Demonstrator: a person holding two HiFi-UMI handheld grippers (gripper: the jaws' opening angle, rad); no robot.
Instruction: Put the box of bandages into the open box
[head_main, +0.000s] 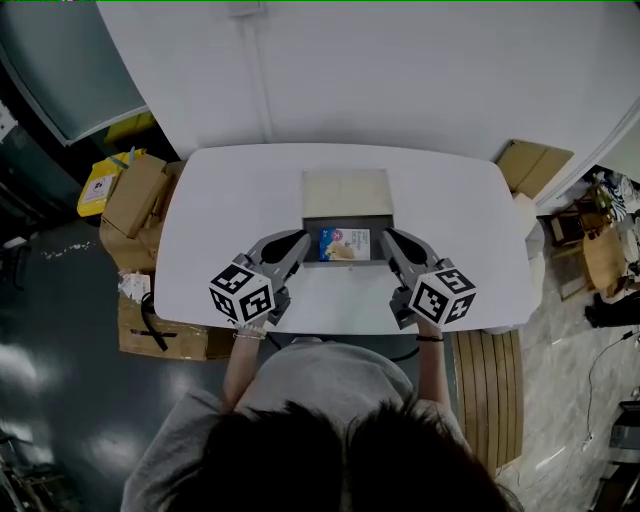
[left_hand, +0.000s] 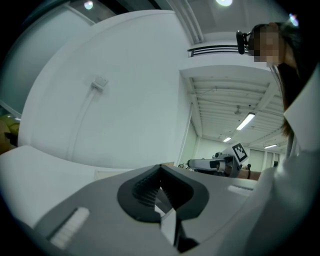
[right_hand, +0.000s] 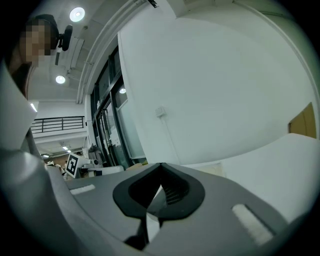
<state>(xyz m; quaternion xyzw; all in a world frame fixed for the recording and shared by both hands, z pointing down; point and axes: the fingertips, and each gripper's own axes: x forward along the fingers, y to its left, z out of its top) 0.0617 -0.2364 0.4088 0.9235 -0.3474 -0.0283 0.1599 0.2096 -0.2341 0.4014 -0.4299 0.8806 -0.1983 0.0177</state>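
The open box (head_main: 347, 221) sits mid-table on the white table (head_main: 220, 200), its pale lid (head_main: 347, 192) folded back away from me. A blue-and-white box of bandages (head_main: 345, 243) lies inside it. My left gripper (head_main: 303, 237) hangs at the box's left edge, my right gripper (head_main: 387, 234) at its right edge; both are shut with nothing in them. In the left gripper view the shut jaws (left_hand: 160, 166) point level, with the right gripper (left_hand: 220, 162) beyond them. The right gripper view shows its shut jaws (right_hand: 160, 165) and, beyond, the left gripper (right_hand: 82, 165).
Cardboard boxes (head_main: 135, 200) and a yellow pack (head_main: 98, 185) lie on the floor left of the table. More cardboard (head_main: 535, 165) stands at the far right, and a slatted wooden bench (head_main: 487, 390) at the near right. A white curved wall (head_main: 400, 70) rises behind the table.
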